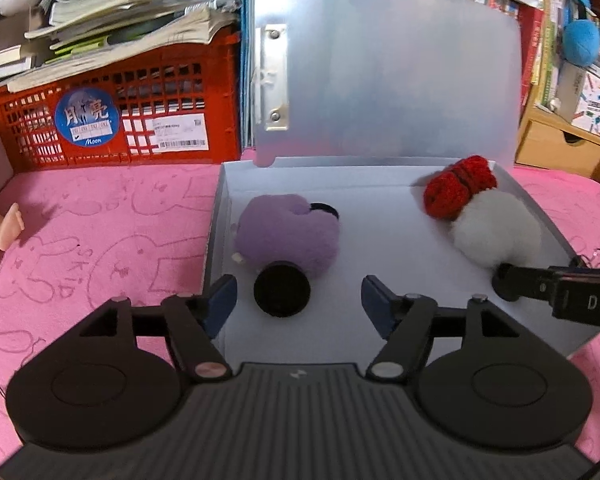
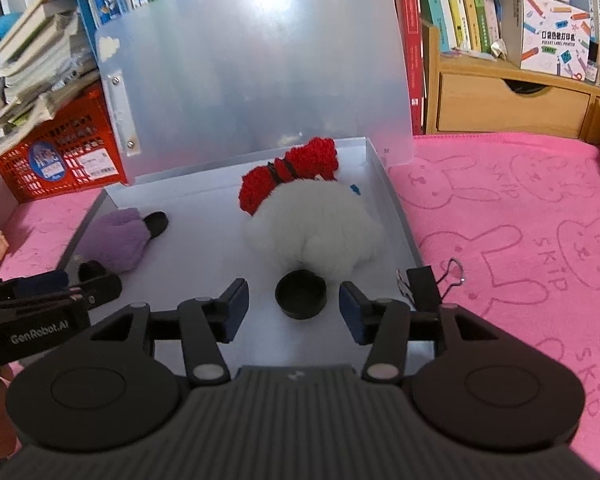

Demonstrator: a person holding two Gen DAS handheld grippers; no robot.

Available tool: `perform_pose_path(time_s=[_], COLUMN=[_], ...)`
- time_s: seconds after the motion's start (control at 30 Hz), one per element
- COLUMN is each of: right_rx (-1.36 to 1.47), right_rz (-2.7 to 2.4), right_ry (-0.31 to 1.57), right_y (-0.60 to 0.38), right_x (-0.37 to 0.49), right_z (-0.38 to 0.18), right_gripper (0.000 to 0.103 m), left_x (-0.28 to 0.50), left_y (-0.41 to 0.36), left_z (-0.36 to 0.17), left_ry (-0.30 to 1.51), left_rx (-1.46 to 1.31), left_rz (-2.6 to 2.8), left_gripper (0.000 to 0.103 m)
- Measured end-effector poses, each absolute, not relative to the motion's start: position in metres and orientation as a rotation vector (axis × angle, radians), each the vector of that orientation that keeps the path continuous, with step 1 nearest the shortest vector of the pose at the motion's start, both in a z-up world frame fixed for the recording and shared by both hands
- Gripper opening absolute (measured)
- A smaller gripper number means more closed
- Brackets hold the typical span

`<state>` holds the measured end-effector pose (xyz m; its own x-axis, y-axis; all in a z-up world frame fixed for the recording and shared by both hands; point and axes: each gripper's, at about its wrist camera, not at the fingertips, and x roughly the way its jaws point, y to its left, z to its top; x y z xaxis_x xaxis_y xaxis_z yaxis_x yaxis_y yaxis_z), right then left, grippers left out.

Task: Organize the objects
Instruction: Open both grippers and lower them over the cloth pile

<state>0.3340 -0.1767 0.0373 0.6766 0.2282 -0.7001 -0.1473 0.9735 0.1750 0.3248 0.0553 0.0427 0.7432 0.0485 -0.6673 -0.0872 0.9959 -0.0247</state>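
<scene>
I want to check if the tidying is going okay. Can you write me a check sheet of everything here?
Surface: pink bunny towel under the white box, whose clear lid stands open.
Job's things: purple fluffy toy on the box's left side, white fluffy toy with red knitted bow on its right; each has a black round piece in front.
Clutter: binder clip at the box's right edge.
Grippers: left hand-held gripper open, black piece lying free between its fingers; right hand-held gripper open around the other black piece.
Cables: nothing seen.
Surroundings: red crate with stacked books, bookshelves, wooden drawers.
</scene>
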Motion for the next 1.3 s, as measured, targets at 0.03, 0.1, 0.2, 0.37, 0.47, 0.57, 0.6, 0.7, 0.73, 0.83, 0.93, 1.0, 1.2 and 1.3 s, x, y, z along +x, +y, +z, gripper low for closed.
perform_pose_path(time_s=[0.03, 0.1, 0.2, 0.37, 0.47, 0.57, 0.6, 0.7, 0.73, 0.83, 0.93, 1.0, 1.2, 1.3], right_rx=[0.109, 0.109, 0.103, 0.097, 0.103, 0.091, 0.085, 0.066, 0.06, 0.047, 0.034, 0.02, -0.027, -0.028], right_rz=[0.215, 0.224, 0.244, 0.292, 0.326, 0.357, 0.366, 0.387, 0.396, 0.414, 0.432, 0.436, 0.471, 0.499], right_ry=[0.793, 0.775, 0.747, 0.694, 0.665, 0.636, 0.625, 0.603, 0.596, 0.576, 0.558, 0.55, 0.563, 0.564], right_y=[-0.178, -0.18, -0.181, -0.183, -0.184, -0.184, -0.184, -0.185, -0.185, -0.187, -0.188, -0.188, -0.184, -0.185], right_x=[0.331, 0.324, 0.314, 0.29, 0.273, 0.254, 0.247, 0.226, 0.22, 0.202, 0.185, 0.174, 0.147, 0.135], right_z=[0.04, 0.046, 0.055, 0.072, 0.081, 0.087, 0.088, 0.091, 0.091, 0.091, 0.087, 0.082, 0.061, 0.053], right_gripper=[0.068, 0.069, 0.071, 0.076, 0.081, 0.087, 0.088, 0.088, 0.089, 0.093, 0.096, 0.098, 0.1, 0.103], left_x=[0.322, 0.318, 0.309, 0.288, 0.271, 0.254, 0.247, 0.226, 0.22, 0.197, 0.178, 0.166, 0.136, 0.124], left_y=[0.054, 0.053, 0.051, 0.05, 0.047, 0.043, 0.041, 0.036, 0.035, 0.032, 0.031, 0.03, 0.031, 0.033], left_z=[0.044, 0.048, 0.055, 0.071, 0.079, 0.085, 0.087, 0.09, 0.091, 0.092, 0.091, 0.089, 0.076, 0.067], left_ry=[0.726, 0.72, 0.708, 0.673, 0.654, 0.634, 0.627, 0.609, 0.603, 0.582, 0.571, 0.562, 0.557, 0.574], left_rx=[-0.052, -0.043, -0.031, -0.036, -0.031, -0.016, -0.011, -0.004, -0.002, 0.002, -0.002, 0.002, 0.017, 0.005], left_rz=[0.071, 0.069, 0.063, 0.034, 0.009, -0.015, -0.024, -0.048, -0.057, -0.074, -0.083, -0.081, -0.067, -0.082], left_gripper=[0.074, 0.074, 0.075, 0.078, 0.079, 0.081, 0.082, 0.083, 0.083, 0.083, 0.084, 0.085, 0.088, 0.089])
